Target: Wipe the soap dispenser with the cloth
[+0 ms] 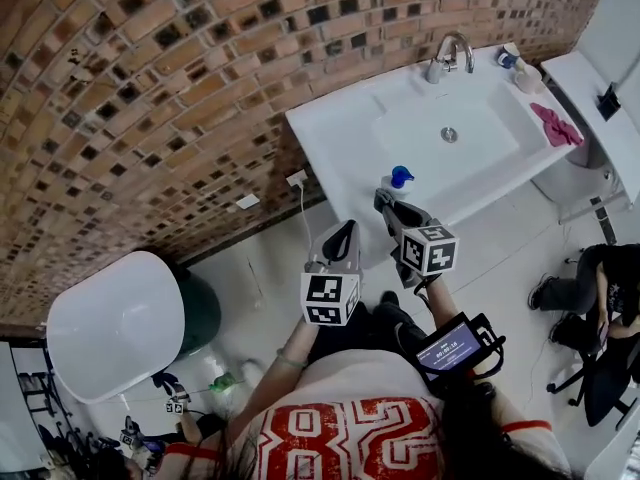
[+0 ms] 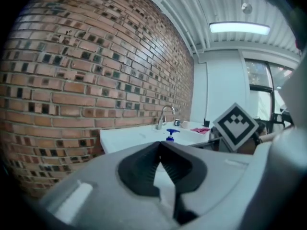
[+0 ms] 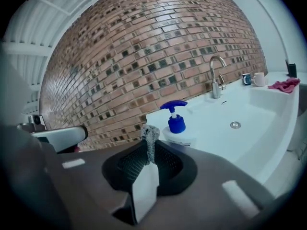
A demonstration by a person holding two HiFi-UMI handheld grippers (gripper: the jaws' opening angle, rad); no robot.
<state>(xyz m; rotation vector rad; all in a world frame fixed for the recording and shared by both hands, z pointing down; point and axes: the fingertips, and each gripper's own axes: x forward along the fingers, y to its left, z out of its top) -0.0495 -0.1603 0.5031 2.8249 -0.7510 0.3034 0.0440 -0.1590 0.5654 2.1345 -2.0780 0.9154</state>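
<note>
Right hand-held gripper, aimed at soap dispenser, pinches cloth; left hand-held gripper closed.

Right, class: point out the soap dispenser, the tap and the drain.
soap dispenser (image 3: 176, 124): right gripper view, blue pump collar.
tap (image 3: 214, 83): right gripper view, upright body.
drain (image 3: 234, 125): right gripper view, metal centre.

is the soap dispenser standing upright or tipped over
Upright: the dispenser stands on the sink corner, base down, with its blue pump on top.
</note>
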